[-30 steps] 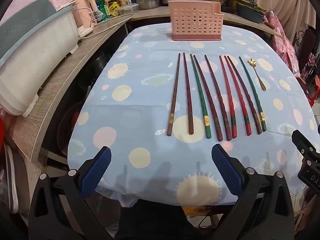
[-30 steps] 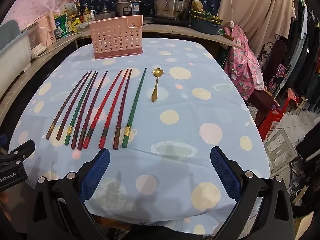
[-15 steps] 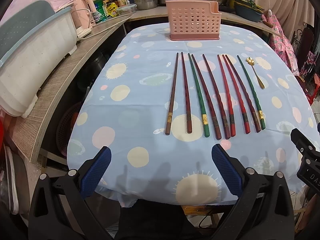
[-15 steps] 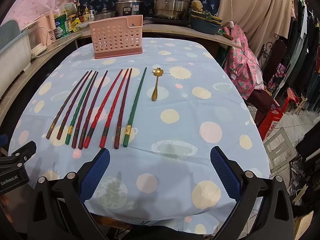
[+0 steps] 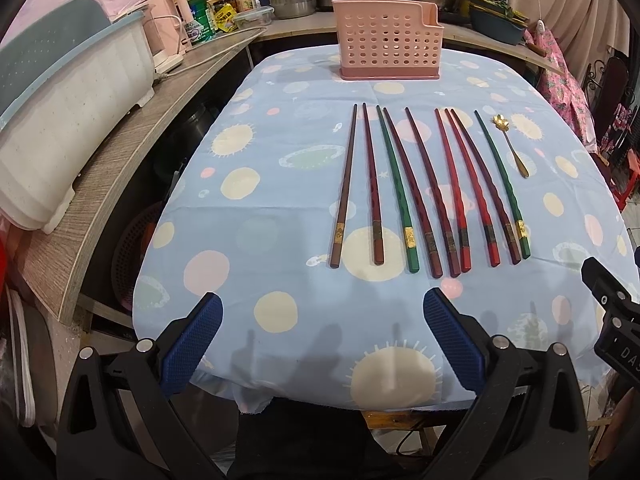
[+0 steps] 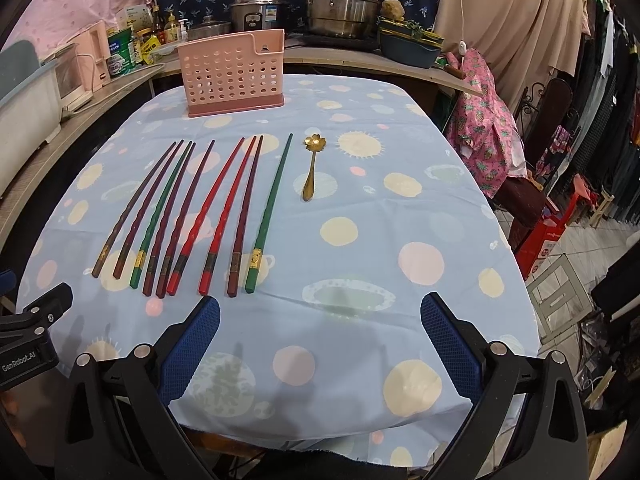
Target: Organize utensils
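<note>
Several chopsticks (image 5: 424, 192), brown, red and green, lie side by side on the blue dotted tablecloth (image 5: 248, 220); they also show in the right wrist view (image 6: 192, 208). A small gold spoon (image 5: 512, 148) lies to their right, also seen in the right wrist view (image 6: 312, 166). A pink perforated utensil holder (image 5: 388, 46) stands upright at the table's far end (image 6: 232, 74). My left gripper (image 5: 322, 340) is open and empty above the near edge. My right gripper (image 6: 320, 340) is open and empty above the near edge, right of the chopsticks.
A wooden counter (image 5: 132, 132) with a white and teal bin (image 5: 60, 92) runs along the left. Pots (image 6: 344, 4), bottles and a kettle stand on the back counter. A chair with pink cloth (image 6: 488, 120) and a red stool stand to the right.
Both grippers have moved slightly forward toward the table; the table objects sit a little lower in the left wrist view. Nothing on the table has moved.
</note>
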A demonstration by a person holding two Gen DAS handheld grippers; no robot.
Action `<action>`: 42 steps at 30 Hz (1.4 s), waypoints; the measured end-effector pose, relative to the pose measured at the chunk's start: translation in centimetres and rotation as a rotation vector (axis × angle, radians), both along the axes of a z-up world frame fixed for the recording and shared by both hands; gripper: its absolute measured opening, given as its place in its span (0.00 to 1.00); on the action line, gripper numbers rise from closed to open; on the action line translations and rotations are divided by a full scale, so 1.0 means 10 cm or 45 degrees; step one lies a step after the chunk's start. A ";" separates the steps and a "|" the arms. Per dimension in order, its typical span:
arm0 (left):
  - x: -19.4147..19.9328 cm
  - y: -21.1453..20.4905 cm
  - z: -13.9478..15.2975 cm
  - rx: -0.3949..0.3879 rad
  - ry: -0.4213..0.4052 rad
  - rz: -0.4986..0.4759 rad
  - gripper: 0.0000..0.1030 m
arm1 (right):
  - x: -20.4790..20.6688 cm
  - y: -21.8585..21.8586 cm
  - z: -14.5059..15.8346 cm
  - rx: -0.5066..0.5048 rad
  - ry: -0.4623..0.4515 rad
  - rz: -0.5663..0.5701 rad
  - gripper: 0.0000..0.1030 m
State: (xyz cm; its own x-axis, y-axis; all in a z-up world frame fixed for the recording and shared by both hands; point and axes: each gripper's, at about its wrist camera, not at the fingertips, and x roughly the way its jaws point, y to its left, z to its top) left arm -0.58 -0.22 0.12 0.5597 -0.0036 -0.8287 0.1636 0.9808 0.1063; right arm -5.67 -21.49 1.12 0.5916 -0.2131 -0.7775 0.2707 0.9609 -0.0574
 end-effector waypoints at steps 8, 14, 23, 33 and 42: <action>-0.01 0.00 0.00 -0.003 -0.002 0.000 0.93 | -0.02 0.04 0.00 -0.004 0.001 -0.002 0.94; 0.00 0.00 0.00 -0.001 -0.002 0.002 0.93 | -0.02 0.04 0.01 -0.003 0.002 -0.004 0.94; -0.01 -0.01 0.01 -0.004 0.000 0.004 0.93 | -0.02 0.05 0.01 -0.002 0.007 -0.001 0.94; -0.01 0.00 0.00 -0.004 0.001 0.003 0.93 | -0.01 0.06 0.01 0.000 0.010 -0.001 0.94; -0.01 0.00 0.00 -0.005 0.001 0.003 0.93 | -0.01 0.07 0.00 0.002 0.013 -0.001 0.94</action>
State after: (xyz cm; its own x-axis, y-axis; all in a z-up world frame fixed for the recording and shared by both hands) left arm -0.71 -0.20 0.11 0.5593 -0.0057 -0.8290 0.1616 0.9815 0.1023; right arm -5.75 -20.82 1.14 0.5835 -0.2120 -0.7840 0.2706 0.9609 -0.0584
